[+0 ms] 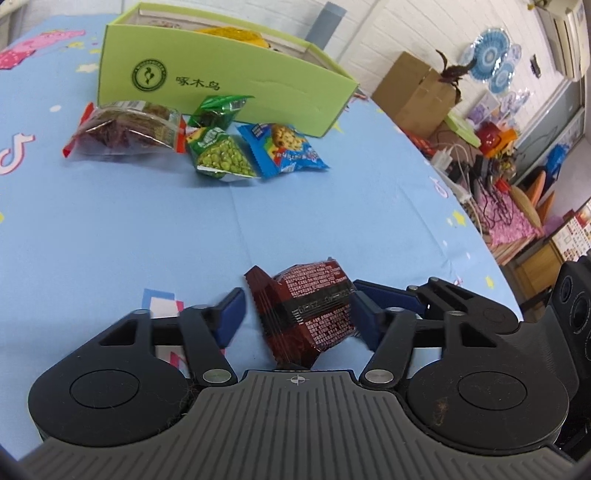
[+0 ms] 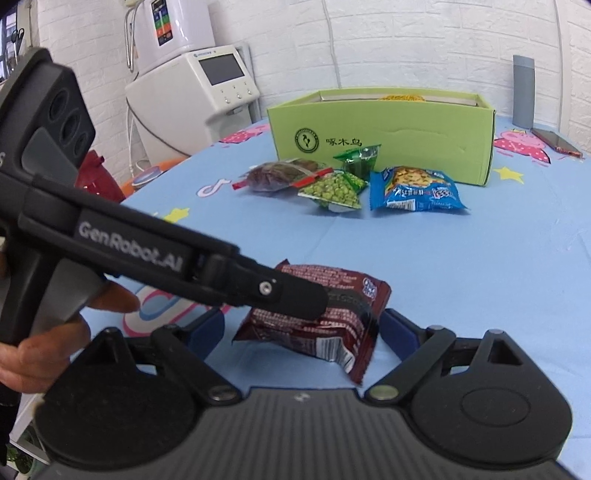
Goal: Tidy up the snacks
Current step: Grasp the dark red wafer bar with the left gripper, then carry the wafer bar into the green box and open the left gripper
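A dark red snack packet [image 1: 314, 306] lies on the blue tablecloth, propped up on one edge. My left gripper [image 1: 295, 301] straddles it. Its right pad touches the wrapper; a thin strip of cloth shows between the left pad and the packet. In the right wrist view the left gripper's finger [image 2: 295, 297] crosses over the packet [image 2: 332, 332]. My right gripper [image 2: 301, 323] stands wide open around the same packet, pads clear of it. Further back stands the green box [image 1: 229, 81] [image 2: 384, 125], with a yellow packet [image 1: 232, 33] inside.
In front of the box lie a green pea packet [image 2: 332, 190], a blue cookie packet [image 2: 413, 188], a clear packet of dark dried fruit [image 2: 277, 175] and a small green packet [image 2: 358, 158]. A grey cylinder [image 2: 523, 90] and a phone [image 2: 556, 142] sit at the back right. A hand [image 2: 44, 347] holds the left gripper.
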### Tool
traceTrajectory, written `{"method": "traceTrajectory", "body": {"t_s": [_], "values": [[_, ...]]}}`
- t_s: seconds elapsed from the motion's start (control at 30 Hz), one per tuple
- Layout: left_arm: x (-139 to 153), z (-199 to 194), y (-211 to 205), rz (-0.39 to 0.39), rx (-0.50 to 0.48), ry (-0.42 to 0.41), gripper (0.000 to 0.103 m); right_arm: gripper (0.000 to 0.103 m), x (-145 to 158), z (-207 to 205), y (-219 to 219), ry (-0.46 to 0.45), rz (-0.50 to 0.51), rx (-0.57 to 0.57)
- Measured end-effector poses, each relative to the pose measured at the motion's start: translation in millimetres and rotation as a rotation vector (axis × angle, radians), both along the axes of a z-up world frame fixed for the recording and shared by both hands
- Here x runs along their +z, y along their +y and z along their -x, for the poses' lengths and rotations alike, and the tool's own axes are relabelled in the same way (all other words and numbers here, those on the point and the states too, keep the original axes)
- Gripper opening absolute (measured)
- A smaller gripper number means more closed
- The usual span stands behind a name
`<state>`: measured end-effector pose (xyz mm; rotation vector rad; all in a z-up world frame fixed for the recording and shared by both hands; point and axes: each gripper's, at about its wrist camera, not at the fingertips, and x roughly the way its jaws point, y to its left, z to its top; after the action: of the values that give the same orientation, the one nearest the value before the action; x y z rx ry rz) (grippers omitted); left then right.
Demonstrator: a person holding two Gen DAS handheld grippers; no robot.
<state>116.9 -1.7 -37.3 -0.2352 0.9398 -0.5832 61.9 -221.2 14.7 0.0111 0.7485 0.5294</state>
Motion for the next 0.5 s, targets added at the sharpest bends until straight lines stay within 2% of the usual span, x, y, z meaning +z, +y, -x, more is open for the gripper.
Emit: {"method": "traceTrajectory", "body": {"t_s": [0.03,0.07,0.1,0.2,0.27,0.37,0.5], "values": [[-1,0,0,0.003,-0.006,0.002,0.038,0.092,0,0,1,-0.002,-0.005,0.000],[-2,-1,-1,0.012,-0.014,0.010,0.030,0.092,-1,0,2,-0.004,-0.003,0.002],[-3,-2,0,0.026,-0.018,0.020,0.027,0.092,-1,0,3,-0.008,0.002,0.007],[-3,0,1,0.042,-0.013,0.023,0.023,0.088,-1,2,4,-0.016,0.007,0.009],[-2,1,1,0.047,-0.007,0.027,0.022,0.081,0,4,3,-0.018,0.010,0.006],[6,2,0,0.050,-0.007,0.015,0.017,0.079,5,5,3,-0.022,0.000,0.009],[25,-4,0,0.049,-0.005,-0.034,0.017,0.079,17,2,3,-0.058,-0.012,0.006]]}}
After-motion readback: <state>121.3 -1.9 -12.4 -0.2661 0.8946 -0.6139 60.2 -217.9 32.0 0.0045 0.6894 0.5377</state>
